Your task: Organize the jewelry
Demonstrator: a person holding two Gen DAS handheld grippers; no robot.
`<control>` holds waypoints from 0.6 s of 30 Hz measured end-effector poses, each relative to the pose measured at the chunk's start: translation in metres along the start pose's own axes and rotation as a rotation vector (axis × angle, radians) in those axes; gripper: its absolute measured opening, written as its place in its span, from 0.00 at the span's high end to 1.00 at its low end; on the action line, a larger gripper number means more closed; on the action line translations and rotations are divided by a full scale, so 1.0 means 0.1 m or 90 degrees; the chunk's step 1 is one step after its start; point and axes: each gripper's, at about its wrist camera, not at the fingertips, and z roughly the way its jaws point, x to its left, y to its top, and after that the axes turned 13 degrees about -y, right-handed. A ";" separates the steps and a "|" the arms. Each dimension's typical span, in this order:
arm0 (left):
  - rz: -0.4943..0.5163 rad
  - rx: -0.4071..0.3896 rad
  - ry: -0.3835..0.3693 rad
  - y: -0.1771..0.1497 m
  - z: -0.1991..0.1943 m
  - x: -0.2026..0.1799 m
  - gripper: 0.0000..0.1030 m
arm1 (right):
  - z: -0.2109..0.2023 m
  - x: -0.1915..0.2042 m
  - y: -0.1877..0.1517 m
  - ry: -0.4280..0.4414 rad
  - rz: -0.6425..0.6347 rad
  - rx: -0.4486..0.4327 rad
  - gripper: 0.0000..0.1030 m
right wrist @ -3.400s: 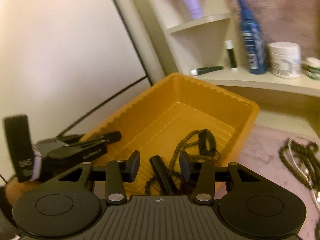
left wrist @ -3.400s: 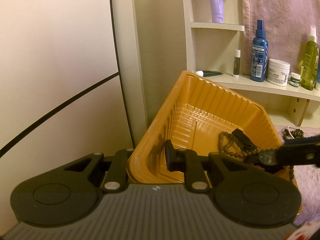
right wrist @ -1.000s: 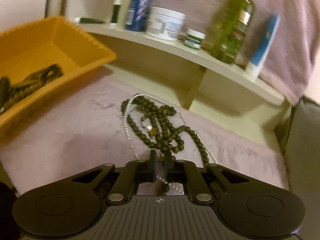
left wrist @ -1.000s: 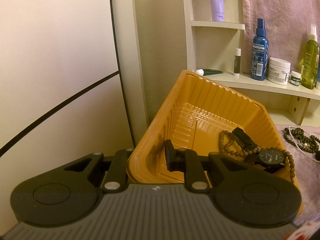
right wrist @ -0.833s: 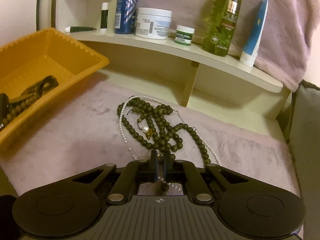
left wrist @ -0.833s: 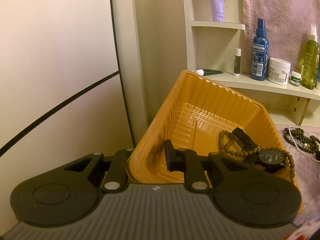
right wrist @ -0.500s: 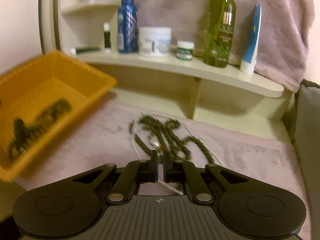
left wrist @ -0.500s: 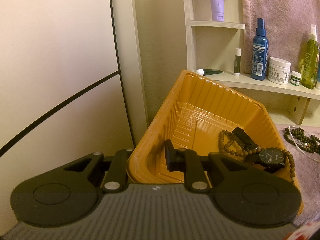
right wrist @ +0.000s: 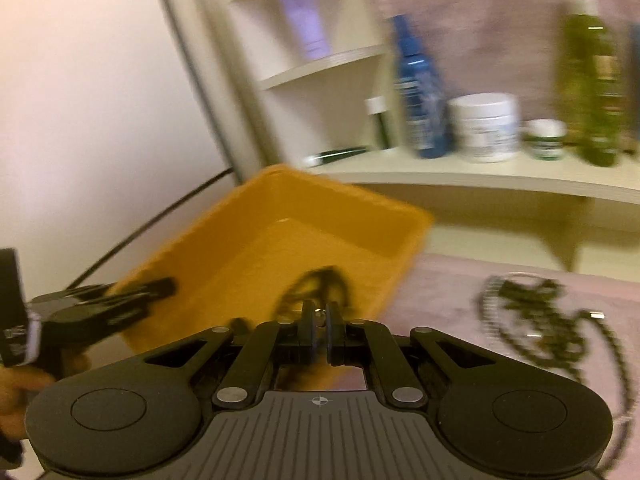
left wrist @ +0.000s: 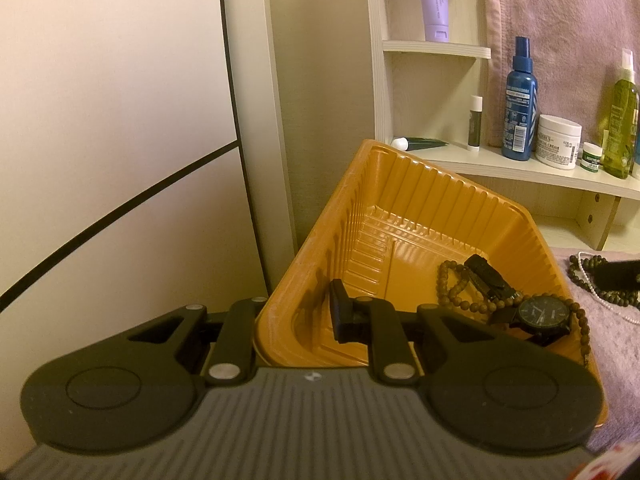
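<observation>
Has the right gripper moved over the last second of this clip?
Yes. The right gripper has swung left: the orange tray, at the left edge of its view a second ago, now sits ahead of it, and the bead pile lies off to the right.

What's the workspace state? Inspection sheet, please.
Surface: mauve plush cloth.
Job's things: orange tray holds a black watch and a brown bead bracelet; tangled bead and pearl necklaces lie on the cloth.
Clutter: blue spray bottle, white cream jar and green bottle on the shelf.
Grippers: left gripper shut on the tray's near wall; right gripper shut on a small shiny piece, blurred.
Cables: nothing seen.
Surroundings: pale wall panel, hanging towel.
</observation>
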 end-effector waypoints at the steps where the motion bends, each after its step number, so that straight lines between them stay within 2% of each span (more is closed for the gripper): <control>1: -0.001 0.000 0.000 0.00 0.00 0.00 0.83 | 0.05 0.06 0.00 0.007 -0.010 0.002 0.96; 8: -0.003 0.002 -0.003 0.00 0.01 0.02 0.83 | 0.37 0.38 0.04 0.016 -0.068 0.021 0.96; 15: -0.006 0.001 -0.004 0.00 0.01 0.02 0.83 | 0.55 0.43 0.05 0.004 -0.089 0.032 0.95; 17: -0.007 0.002 -0.004 0.00 0.01 0.03 0.83 | 0.56 0.42 0.05 0.000 -0.090 0.027 0.92; 18: -0.007 0.002 -0.004 0.00 0.01 0.02 0.83 | 0.54 0.41 0.05 0.004 -0.090 0.023 0.87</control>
